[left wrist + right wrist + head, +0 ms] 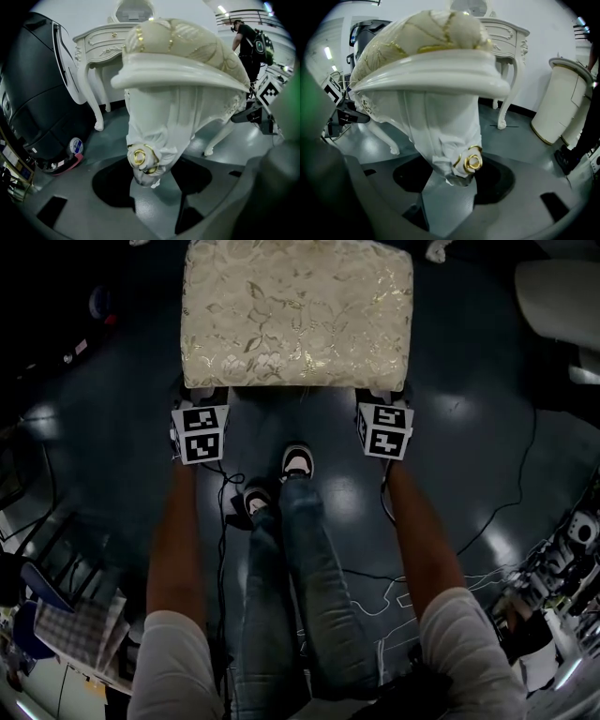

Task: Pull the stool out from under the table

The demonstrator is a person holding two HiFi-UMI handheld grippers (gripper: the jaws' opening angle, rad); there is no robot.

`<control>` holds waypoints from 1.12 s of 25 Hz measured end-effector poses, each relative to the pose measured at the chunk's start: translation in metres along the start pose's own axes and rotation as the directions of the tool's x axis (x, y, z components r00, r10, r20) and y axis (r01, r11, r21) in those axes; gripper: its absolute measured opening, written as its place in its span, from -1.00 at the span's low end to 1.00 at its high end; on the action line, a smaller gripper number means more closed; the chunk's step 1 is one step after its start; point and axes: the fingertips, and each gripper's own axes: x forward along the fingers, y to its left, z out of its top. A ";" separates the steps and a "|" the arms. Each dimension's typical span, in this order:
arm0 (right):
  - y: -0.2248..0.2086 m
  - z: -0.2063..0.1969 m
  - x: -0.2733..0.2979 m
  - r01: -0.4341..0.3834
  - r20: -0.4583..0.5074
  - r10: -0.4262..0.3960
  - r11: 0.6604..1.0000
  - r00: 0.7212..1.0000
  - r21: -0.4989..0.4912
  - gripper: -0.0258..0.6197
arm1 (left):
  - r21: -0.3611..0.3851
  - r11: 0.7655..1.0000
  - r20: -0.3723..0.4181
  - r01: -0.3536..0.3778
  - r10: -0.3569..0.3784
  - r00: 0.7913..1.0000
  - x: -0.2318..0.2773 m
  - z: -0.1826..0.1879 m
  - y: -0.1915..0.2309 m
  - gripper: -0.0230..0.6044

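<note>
The stool (296, 315) has a cream and gold brocade cushion and white carved legs, and it stands on the dark floor at the top of the head view. My left gripper (201, 397) is at its near left corner and my right gripper (384, 397) at its near right corner. In the left gripper view the jaws (147, 183) close round a white leg with a gold rose (140, 158). The right gripper (457, 185) holds the other front leg (454, 140) the same way. The white dressing table (101, 40) stands behind the stool, apart from it.
The person's jeans legs and shoes (298, 462) stand just behind the stool between the grippers. Cables (506, 502) trail over the floor. A black machine (37, 93) is left of the table, a white rounded cabinet (558, 108) right. Another person (251, 44) stands far off.
</note>
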 end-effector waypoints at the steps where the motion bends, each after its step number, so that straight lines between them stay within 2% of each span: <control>1: 0.000 0.001 0.000 -0.001 0.004 0.001 1.000 1.000 0.002 -0.12 | -0.001 1.000 0.007 -0.002 0.002 1.000 0.000 0.001 0.000 -0.12; 5: 0.001 0.001 0.000 0.004 0.006 -0.005 1.000 1.000 0.009 -0.12 | 0.003 1.000 0.010 0.011 -0.011 1.000 -0.001 0.001 0.001 -0.12; 9: 0.000 0.000 -0.008 0.037 -0.004 -0.037 0.999 0.999 0.004 -0.12 | -0.100 0.995 -0.004 0.013 -0.014 1.000 -0.014 -0.005 0.000 -0.12; 13: 0.000 -0.006 -0.030 0.080 -0.013 -0.080 0.993 0.997 0.084 -0.12 | -0.208 0.978 -0.080 -0.036 0.020 0.997 -0.038 -0.034 0.004 -0.12; 15: -0.001 -0.010 -0.048 0.103 -0.027 -0.100 0.987 0.995 0.120 -0.12 | -0.219 0.975 -0.108 -0.039 0.016 0.994 -0.057 -0.042 0.001 -0.12; 16: 0.000 -0.012 -0.058 0.110 -0.033 -0.106 0.984 0.994 0.138 -0.12 | -0.195 0.980 -0.112 -0.033 0.012 0.994 -0.067 -0.041 0.000 -0.20; 18: 0.003 -0.012 -0.080 0.116 -0.038 -0.112 0.979 0.993 0.167 -0.12 | -0.120 0.993 -0.078 -0.016 0.007 0.997 -0.090 -0.025 -0.001 -0.62; 19: 0.004 -0.009 -0.091 0.117 -0.036 -0.112 0.977 0.993 0.177 -0.12 | -0.094 0.996 -0.048 -0.001 -0.004 0.999 -0.103 -0.010 -0.002 -0.68; 23: 0.007 0.011 -0.152 0.113 -0.016 -0.112 0.969 0.994 0.218 -0.12 | -0.117 0.991 0.079 0.070 -0.061 0.995 -0.173 0.058 -0.008 -0.72; 28: 0.021 0.067 -0.231 0.087 0.062 -0.110 0.952 0.992 0.293 -0.12 | -0.139 0.982 0.220 0.130 -0.097 0.971 -0.261 0.142 -0.011 -0.90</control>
